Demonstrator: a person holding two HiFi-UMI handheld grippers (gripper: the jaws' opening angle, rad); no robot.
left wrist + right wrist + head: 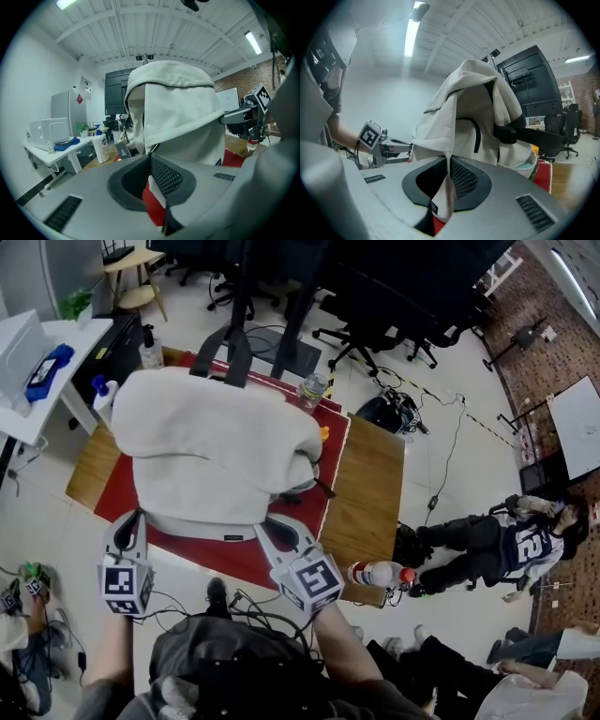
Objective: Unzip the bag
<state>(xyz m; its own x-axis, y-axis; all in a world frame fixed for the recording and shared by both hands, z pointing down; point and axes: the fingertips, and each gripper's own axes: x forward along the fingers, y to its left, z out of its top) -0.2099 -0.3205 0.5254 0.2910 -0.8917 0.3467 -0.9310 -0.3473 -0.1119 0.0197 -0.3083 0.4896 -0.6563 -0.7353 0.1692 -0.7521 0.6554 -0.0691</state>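
The bag (216, 451) is a cream backpack, slumped in a soft heap on the red mat (117, 488) just beyond both sets of fingers. Its top is flopped over and its black straps (234, 352) trail off the far side.

The right gripper (269, 523) has its fingers clamped on a fold of the cream cloth at the bag's near corner, with a small black label (434, 206) caught between them. The left gripper (132, 516) has its fingers pressed all but together. A little metal zip ring (153, 149) stands right at their tips, though I can't tell whether it's truly nipped.

The cloth is a matte weave, and the finger pads (166, 176) are dark mesh. Right of the right fingers, open wood runs to the edge of the table (375, 474). A water bottle (380, 574) lies close beside that gripper.
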